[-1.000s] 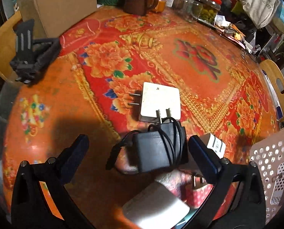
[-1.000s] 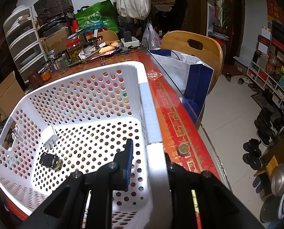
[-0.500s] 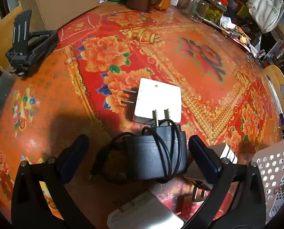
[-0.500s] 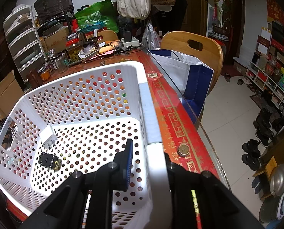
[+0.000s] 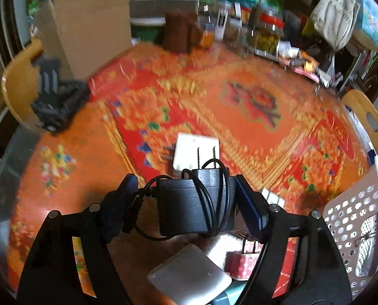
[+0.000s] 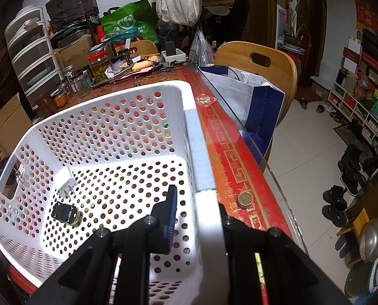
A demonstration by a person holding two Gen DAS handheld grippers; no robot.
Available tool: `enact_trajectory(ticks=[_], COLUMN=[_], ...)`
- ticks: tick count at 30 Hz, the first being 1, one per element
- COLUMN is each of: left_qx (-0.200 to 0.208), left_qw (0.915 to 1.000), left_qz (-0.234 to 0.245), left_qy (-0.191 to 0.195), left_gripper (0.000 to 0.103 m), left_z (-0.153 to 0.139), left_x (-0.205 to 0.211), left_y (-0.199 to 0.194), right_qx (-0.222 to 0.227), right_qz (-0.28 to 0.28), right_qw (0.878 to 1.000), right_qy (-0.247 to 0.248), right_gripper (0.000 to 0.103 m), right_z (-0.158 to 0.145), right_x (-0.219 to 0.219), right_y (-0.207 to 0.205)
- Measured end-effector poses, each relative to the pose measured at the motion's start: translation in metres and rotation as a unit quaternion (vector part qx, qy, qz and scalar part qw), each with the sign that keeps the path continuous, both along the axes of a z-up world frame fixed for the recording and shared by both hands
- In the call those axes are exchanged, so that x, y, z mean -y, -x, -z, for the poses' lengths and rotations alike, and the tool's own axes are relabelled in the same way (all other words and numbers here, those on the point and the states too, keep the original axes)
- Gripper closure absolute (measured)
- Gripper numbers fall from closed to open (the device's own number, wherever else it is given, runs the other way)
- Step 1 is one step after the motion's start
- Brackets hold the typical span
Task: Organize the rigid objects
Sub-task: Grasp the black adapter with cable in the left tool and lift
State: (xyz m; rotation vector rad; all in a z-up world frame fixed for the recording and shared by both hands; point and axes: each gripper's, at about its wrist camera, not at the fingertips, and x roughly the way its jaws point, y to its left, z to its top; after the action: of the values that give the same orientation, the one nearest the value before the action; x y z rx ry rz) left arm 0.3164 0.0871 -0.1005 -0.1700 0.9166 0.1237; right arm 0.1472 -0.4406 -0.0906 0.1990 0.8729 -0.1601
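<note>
Left wrist view showed the left gripper (image 5: 186,198) jaws closing on the black cord-wrapped power adapter (image 5: 194,203) between them; the right gripper (image 6: 196,203) clamped the white perforated basket's (image 6: 107,127) rim. Grip squarely on the body, clear of the cord loops.

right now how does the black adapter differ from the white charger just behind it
The black adapter is dark and wound with its own cord; the white charger is pale with no cord showing. The adapter sits between the closing fingers of the left gripper, its prongs pointing away from the camera; the charger lies flat on the tablecloth, untouched, its prongs pointing left. Both are two-prong plugs.
</note>
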Motion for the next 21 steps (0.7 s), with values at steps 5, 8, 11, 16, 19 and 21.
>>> enact_trajectory(ticks=[5, 8, 11, 16, 19, 21], left_qx=[0.074, 0.103, 0.117, 0.13, 0.137, 0.142], left_qw=[0.9951, 0.9893, 0.9858, 0.984, 0.9827, 0.9815], left_qz=[-0.026, -0.041, -0.045, -0.026, -0.01, -0.001], left_qy=[-0.061, -0.095, -0.112, -0.119, -0.125, -0.129], left_gripper=[0.028, 0.028, 0.028, 0.028, 0.028, 0.028], left_z=[-0.051, -0.077, -0.098, -0.119, -0.128, -0.132], left_x=[0.004, 0.006, 0.012, 0.031, 0.049, 0.062], left_y=[0.03, 0.042, 0.05, 0.06, 0.066, 0.069], right_qx=[0.001, 0.003, 0.003, 0.003, 0.004, 0.004], right_qz=[-0.001, -0.003, -0.004, -0.005, -0.007, -0.009], right_qw=[1.0, 1.0, 1.0, 1.0, 1.0, 1.0], right_qy=[0.0, -0.001, -0.001, -0.002, -0.004, -0.004], right_gripper=[0.086, 0.086, 0.086, 0.086, 0.086, 0.086], right_z=[0.0, 0.0, -0.001, 0.0, 0.0, 0.001], right_x=[0.0, 0.0, 0.0, 0.0, 0.0, -0.001], right_y=[0.0, 0.0, 0.0, -0.001, 0.0, 0.001])
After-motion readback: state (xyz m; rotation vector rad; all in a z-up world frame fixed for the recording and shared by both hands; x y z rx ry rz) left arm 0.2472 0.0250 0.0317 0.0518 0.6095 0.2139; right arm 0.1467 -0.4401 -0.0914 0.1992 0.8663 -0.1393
